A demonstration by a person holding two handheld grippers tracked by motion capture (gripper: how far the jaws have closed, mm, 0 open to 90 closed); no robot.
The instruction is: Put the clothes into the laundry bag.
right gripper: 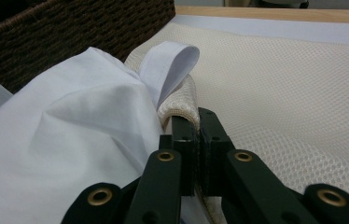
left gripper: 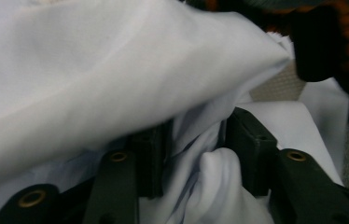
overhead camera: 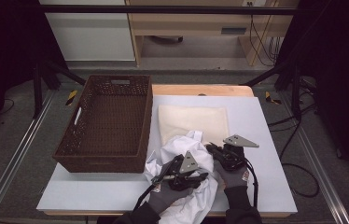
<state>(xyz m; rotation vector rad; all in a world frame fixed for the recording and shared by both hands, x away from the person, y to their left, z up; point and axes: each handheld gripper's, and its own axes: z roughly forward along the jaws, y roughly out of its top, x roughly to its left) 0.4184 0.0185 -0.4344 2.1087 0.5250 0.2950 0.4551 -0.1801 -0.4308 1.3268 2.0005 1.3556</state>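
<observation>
1. Right now the left gripper (left gripper: 196, 154) has jaws half apart, white cloth (left gripper: 93, 79) bunched between them, pads not pressing.
2. Right gripper (right gripper: 199, 135) is clamped on the cream mesh bag (right gripper: 303, 93) edge; both lie on the table (overhead camera: 256, 121) beside the basket (overhead camera: 107, 121).

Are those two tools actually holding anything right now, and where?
The right tool pinches the cream mesh bag at its edge. The left tool has white shirt folds between its jaws, unclamped.
</observation>
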